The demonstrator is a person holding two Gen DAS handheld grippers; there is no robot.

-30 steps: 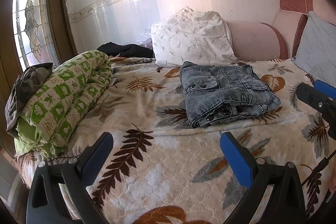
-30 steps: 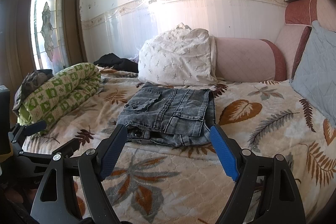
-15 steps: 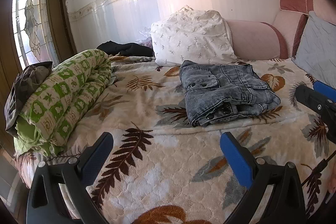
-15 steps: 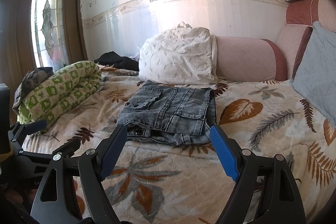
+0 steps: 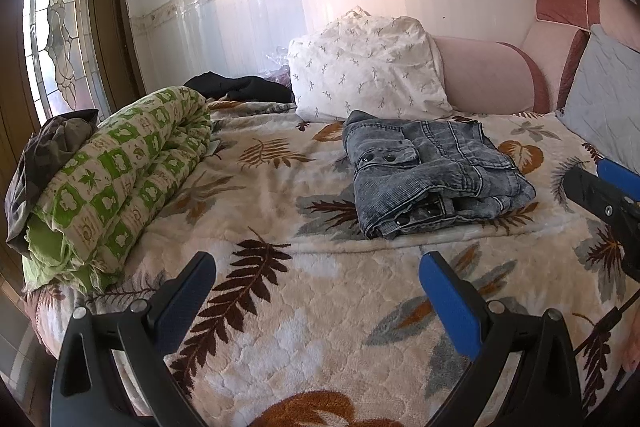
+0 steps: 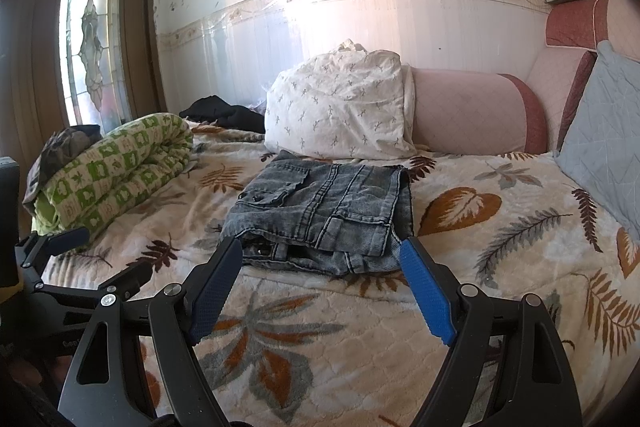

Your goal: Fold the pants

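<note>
**Pants folded on the bed, both claws wide and empty**

In my left wrist view the pants (image 5: 432, 171) sit right of centre, a compact grey-blue denim bundle folded into a thick rectangle on the leaf-patterned bed (image 5: 280, 307). A flap pocket with two dark snaps faces up, and the stacked edges of the fold face toward me. My left claw (image 5: 316, 275) fills the bottom of the frame, its blue pads spread wide with only blanket between them, well short of the denim. At the right edge of the frame I see part of my right claw (image 5: 600, 187), near the bundle's right side but not touching it.

In my right wrist view the pants (image 6: 324, 203) lie at the centre of the frame, just beyond my right claw (image 6: 320, 259), whose jaws stand wide; the fingertips frame the bundle's near edge, and I cannot tell whether they brush the fabric. Nothing is gripped. My left claw (image 6: 96, 251) shows at lower left.

Behind the pants, a white patterned pillow (image 6: 340, 107) leans on the pink headboard (image 6: 472, 111). A rolled green-and-white quilt (image 5: 120, 183) lies along the left side of the frame, with dark clothes (image 5: 240, 87) beyond it.
</note>
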